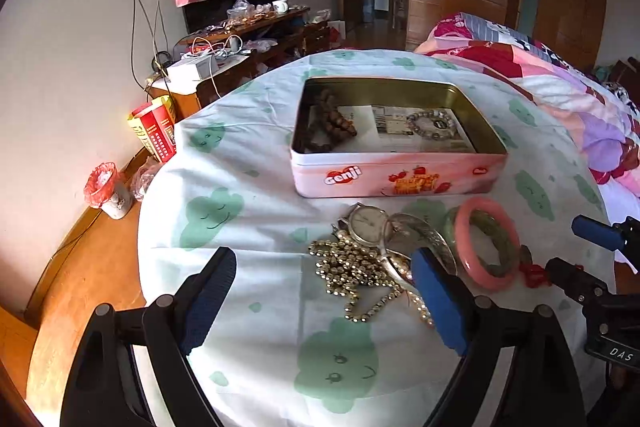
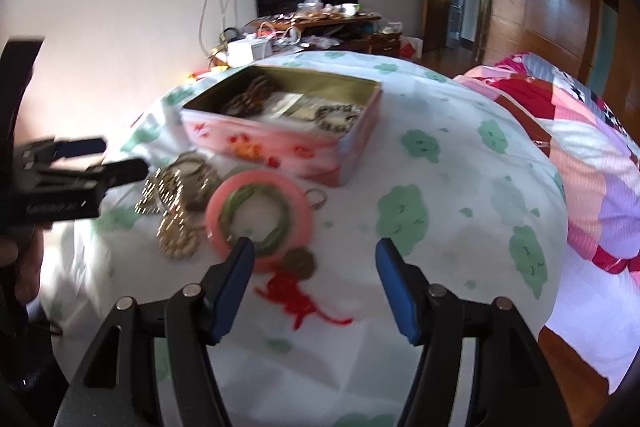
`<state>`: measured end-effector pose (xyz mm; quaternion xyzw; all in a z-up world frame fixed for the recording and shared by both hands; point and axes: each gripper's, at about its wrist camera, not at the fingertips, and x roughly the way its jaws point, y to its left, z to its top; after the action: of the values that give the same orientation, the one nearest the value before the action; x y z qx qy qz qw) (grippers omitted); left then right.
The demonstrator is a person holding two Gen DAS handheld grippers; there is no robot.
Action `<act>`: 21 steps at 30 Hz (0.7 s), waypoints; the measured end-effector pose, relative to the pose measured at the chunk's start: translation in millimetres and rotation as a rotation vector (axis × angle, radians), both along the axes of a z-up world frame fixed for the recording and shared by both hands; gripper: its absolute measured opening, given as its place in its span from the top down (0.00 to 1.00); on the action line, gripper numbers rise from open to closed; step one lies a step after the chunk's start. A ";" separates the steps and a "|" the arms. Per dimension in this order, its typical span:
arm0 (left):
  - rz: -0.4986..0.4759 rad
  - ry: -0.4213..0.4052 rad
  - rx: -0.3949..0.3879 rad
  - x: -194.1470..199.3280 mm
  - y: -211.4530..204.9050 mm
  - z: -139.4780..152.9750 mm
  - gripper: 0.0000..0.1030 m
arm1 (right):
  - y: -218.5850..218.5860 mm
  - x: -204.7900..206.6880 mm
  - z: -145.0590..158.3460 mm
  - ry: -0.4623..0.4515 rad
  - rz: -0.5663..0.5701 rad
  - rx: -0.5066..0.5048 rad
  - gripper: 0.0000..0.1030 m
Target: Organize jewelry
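An open pink tin (image 1: pixel 400 173) (image 2: pixel 280 151) sits on the cloth-covered table, holding a brown bead bracelet (image 1: pixel 332 121) and a grey bead bracelet (image 1: pixel 434 125). In front of it lie a wristwatch (image 1: pixel 368 225), a gold bead chain (image 1: pixel 352 273), a silver bangle (image 1: pixel 424 231), a pink bangle (image 1: pixel 486 243) (image 2: pixel 260 213) with a green bangle (image 2: pixel 260 217) inside it, and a red knotted charm with a coin (image 2: pixel 300 293). My left gripper (image 1: pixel 324 291) is open over the chain. My right gripper (image 2: pixel 316 283) is open just above the charm.
The table wears a white cloth with green clouds (image 1: pixel 248 211). A bed with a patchwork quilt (image 1: pixel 560 79) is at the right. A cluttered wooden desk (image 1: pixel 248 31) stands behind, and a red-bagged cup (image 1: pixel 106 191) and a red box (image 1: pixel 154 133) sit at left.
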<state>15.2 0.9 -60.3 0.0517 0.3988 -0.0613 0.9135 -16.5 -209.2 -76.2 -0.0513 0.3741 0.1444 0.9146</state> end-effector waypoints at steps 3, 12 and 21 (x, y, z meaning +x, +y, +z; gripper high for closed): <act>0.000 0.006 0.009 0.6 -0.4 -3.0 0.13 | -1.2 0.3 -5.0 0.006 -0.009 -0.010 0.37; -0.049 0.033 0.022 9.4 -17.4 -12.2 0.31 | -2.4 -2.6 -15.0 0.023 -0.016 -0.035 0.37; -0.104 0.080 -0.051 11.8 -18.7 -18.0 0.94 | -5.2 1.6 -25.1 0.061 -0.007 -0.032 0.85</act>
<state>27.0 -17.8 -78.4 0.0466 0.4303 -0.1210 0.8933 -14.9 -214.4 -101.3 -0.0603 0.4045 0.1364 0.9023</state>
